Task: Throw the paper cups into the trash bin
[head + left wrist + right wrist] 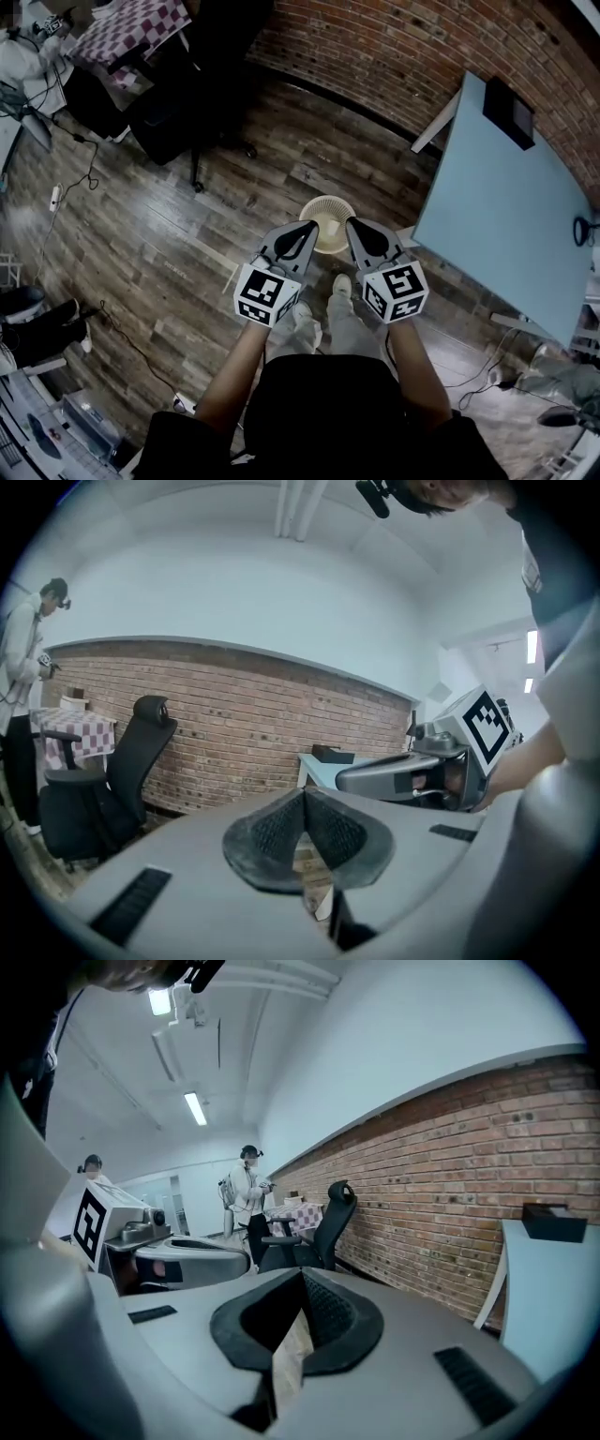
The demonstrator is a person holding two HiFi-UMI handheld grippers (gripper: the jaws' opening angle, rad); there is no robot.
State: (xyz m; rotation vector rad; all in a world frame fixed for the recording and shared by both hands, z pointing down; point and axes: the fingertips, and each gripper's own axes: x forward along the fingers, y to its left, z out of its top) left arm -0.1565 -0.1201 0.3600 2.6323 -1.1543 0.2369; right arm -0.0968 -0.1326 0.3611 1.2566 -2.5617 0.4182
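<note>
Grey and empty, my left claw [307,228] and right claw [353,226] are both closed, pads pressed tip to tip, side by side in front of me. Just beyond their tips the cream bin [327,201] stands on the wood floor [187,234]; I cannot make out what lies inside. Farther right is the blue worktop [506,206], then the brick wall [394,47].

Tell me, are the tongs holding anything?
Nothing. The left tongs and the right tongs are both shut, with nothing between them.
</note>
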